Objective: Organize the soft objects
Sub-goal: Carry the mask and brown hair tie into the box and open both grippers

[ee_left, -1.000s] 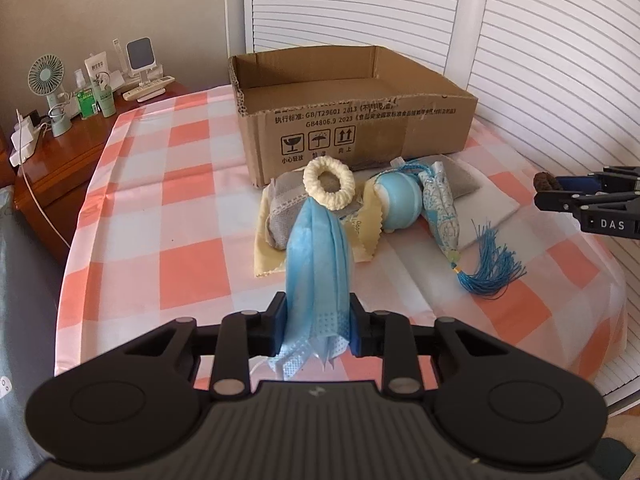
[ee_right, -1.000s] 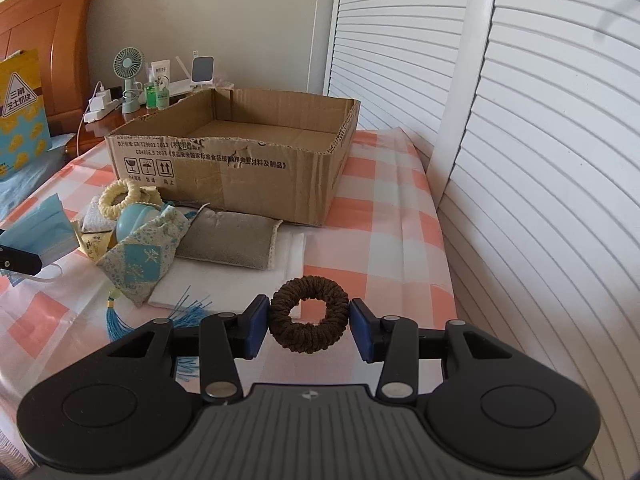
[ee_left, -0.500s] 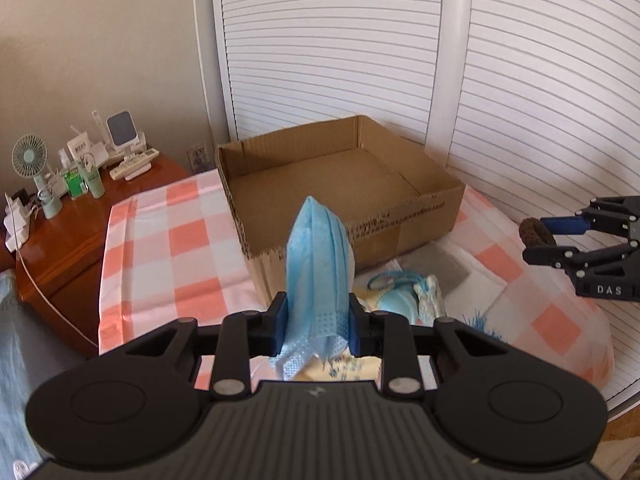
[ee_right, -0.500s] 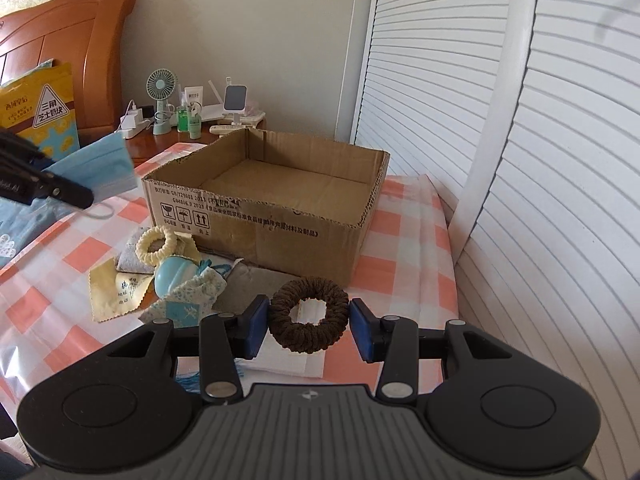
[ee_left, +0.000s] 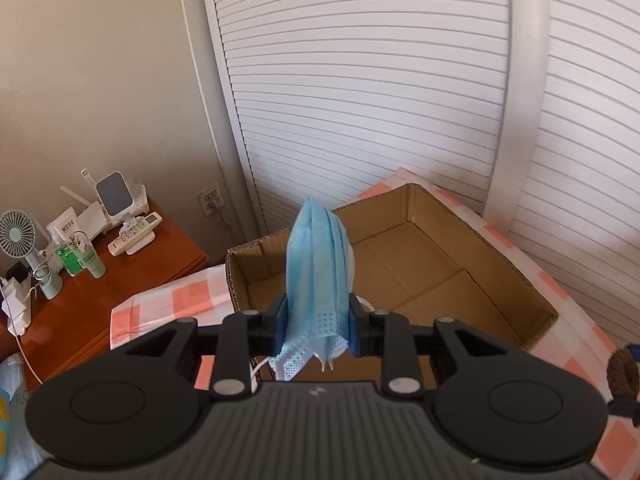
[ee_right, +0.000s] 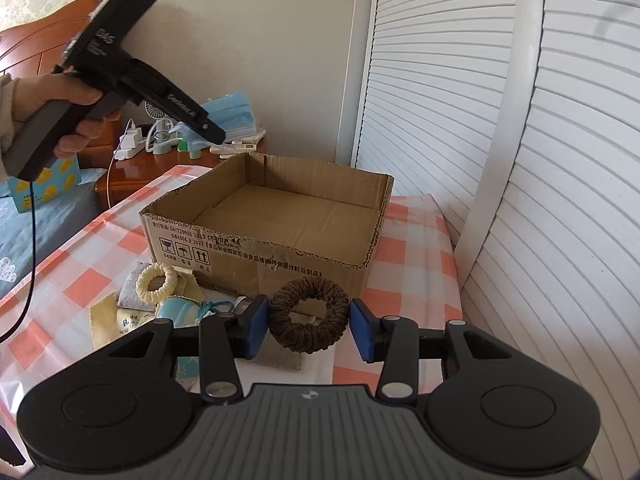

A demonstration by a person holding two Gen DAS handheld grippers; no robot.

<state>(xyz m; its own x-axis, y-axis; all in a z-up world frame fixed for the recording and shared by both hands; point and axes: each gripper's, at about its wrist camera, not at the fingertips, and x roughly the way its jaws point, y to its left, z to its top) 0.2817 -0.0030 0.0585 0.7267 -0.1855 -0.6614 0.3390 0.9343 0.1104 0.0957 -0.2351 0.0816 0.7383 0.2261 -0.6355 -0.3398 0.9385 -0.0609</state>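
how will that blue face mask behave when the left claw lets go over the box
The blue face mask is pleated and thin, so probably floppy and very light. In the left claw it bunches between the pads, suggesting no stiffness. It would likely flutter down into the cardboard box rather than drop straight.

From the left wrist view, the blue face mask (ee_left: 318, 276) covers part of the cardboard box (ee_left: 432, 256) floor, and the left hand-held gripper (ee_left: 318, 326) hides the box's near wall. The brown scrunchie (ee_left: 622, 376) is cut off at the right edge. From the right wrist view, the pale blue pouch (ee_right: 180, 310) and grey cloth (ee_right: 280, 356) are partly hidden behind the right hand-held gripper (ee_right: 310, 326). The nightstand (ee_right: 140, 172) clutter is too small to tell.
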